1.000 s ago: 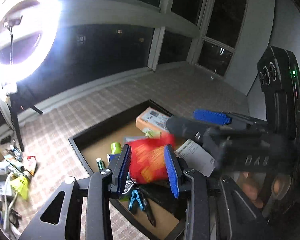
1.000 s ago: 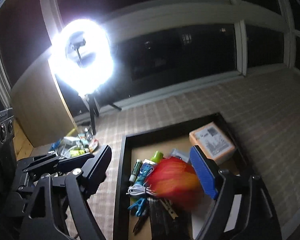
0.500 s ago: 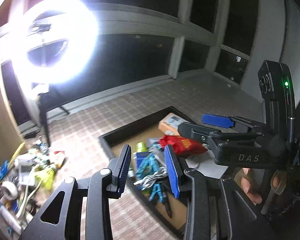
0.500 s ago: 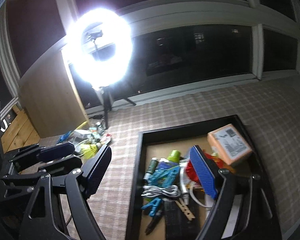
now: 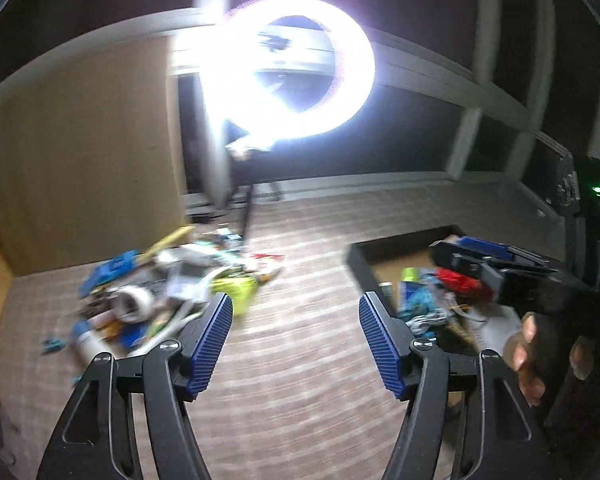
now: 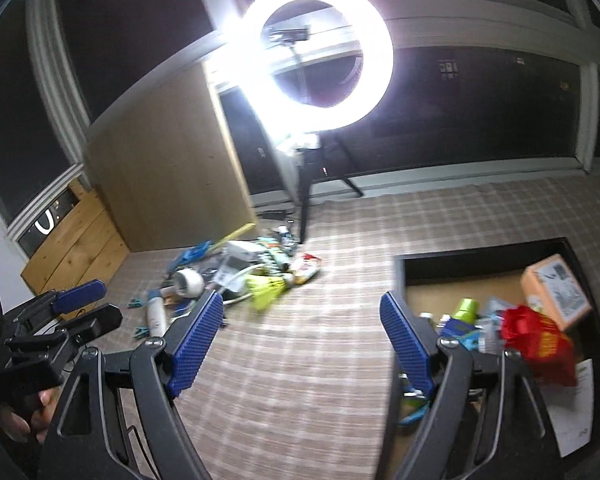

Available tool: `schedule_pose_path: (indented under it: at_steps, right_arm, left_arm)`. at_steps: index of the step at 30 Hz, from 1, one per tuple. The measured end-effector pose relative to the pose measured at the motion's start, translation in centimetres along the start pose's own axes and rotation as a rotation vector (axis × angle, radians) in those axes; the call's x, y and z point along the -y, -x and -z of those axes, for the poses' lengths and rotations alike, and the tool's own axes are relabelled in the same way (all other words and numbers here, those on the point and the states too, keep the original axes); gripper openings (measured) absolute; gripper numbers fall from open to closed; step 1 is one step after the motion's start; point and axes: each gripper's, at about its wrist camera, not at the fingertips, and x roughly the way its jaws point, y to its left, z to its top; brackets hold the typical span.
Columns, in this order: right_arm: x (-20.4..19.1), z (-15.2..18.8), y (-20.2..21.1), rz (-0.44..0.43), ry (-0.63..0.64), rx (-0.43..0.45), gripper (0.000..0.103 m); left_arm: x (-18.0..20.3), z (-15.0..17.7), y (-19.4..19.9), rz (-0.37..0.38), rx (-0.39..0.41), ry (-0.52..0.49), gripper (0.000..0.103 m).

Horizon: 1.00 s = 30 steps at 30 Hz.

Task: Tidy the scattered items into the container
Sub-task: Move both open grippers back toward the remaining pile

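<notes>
A heap of scattered items point(image 5: 160, 292) lies on the checked floor cloth at the left, with a tape roll point(image 5: 134, 304), a yellow-green piece point(image 5: 236, 288) and white cables in it. The heap point(image 6: 236, 276) also shows in the right wrist view. The black container tray point(image 5: 360, 256) sits at the right, and a red snack bag point(image 6: 536, 336), an orange box point(image 6: 556, 292) and several small items lie in it. My left gripper point(image 5: 296, 344) hovers over bare cloth between heap and tray; its jaws are opening with nothing between them. My right gripper point(image 6: 302, 344) is open and holds nothing.
A bright ring light point(image 6: 380, 52) on a tripod stands behind the heap and glares into both views. A wooden panel point(image 6: 160, 160) leans against the wall at the left. Dark windows run along the back. A hand point(image 5: 528, 360) holds the right gripper's handle.
The red bag has left my left gripper and now lies in the tray. Both grippers have swung left from the tray towards the heap, and the left jaws have spread wider.
</notes>
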Motion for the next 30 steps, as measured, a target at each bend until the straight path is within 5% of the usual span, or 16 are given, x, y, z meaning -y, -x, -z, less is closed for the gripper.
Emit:
schedule_pose_path:
  at_steps: [2, 14, 30]
  right_arm:
    - [-2.0, 0.1, -0.6, 0.003, 0.013, -0.002, 0.080]
    - [-11.8, 1.4, -4.9, 0.014, 0.021, -0.028, 0.080]
    - [-14.6, 2.5, -11.0, 0.068, 0.064, -0.117, 0.080]
  left_arm:
    - [-2.3, 0.4, 0.6, -0.026, 0.001, 0.021, 0.076]
    - [-14.3, 3.1, 4.9, -0.149, 0.009, 0.097, 0.077]
    - [-25.3, 6.6, 0.6, -0.204, -0.092, 0.294, 0.078]
